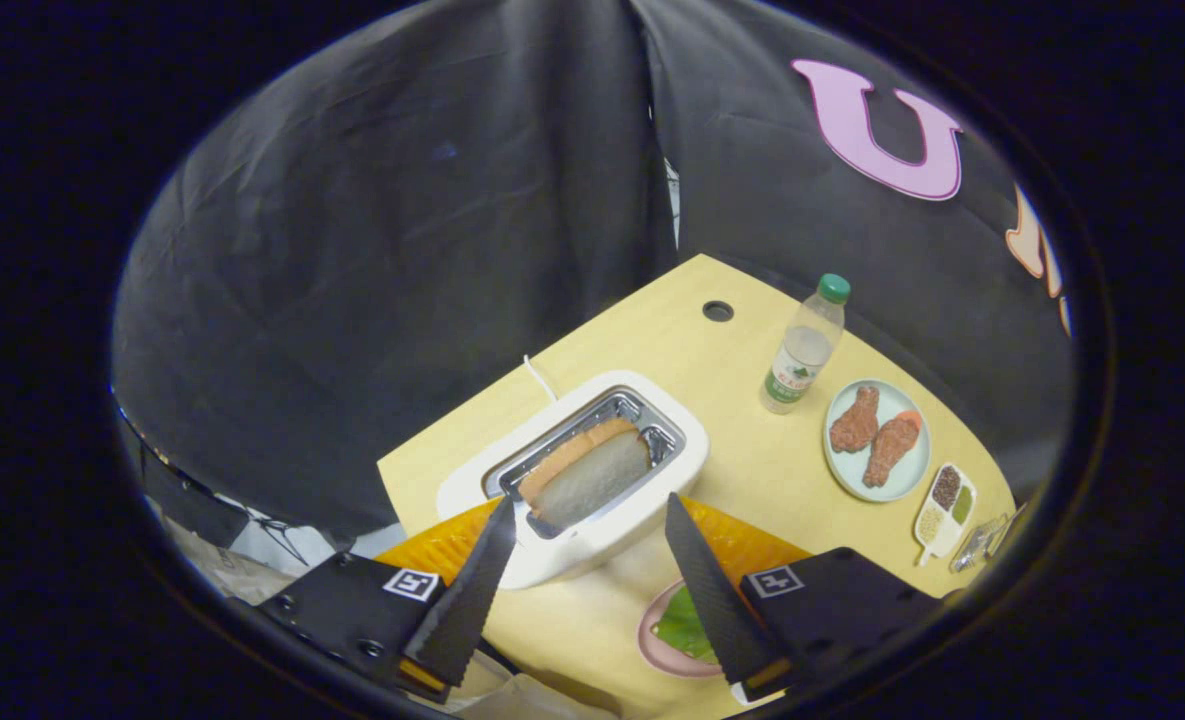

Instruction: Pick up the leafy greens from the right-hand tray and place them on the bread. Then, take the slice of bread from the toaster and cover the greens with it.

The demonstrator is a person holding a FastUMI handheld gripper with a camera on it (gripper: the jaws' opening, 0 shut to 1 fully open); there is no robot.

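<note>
Claw point(592, 520) open, empty; bread slice point(592, 475) in toaster point(672, 470) just ahead btwn fingers.

Gripper point(592, 560) mounts (black, square-tagged), serrated fingers.

Bread slice point(592, 472) upright in white toaster point(592, 478) slot, tan crust, pale face, just ahead of fingers. Leafy greens point(685, 625) lying flat on pink plate point(652, 642), near toaster.
</note>
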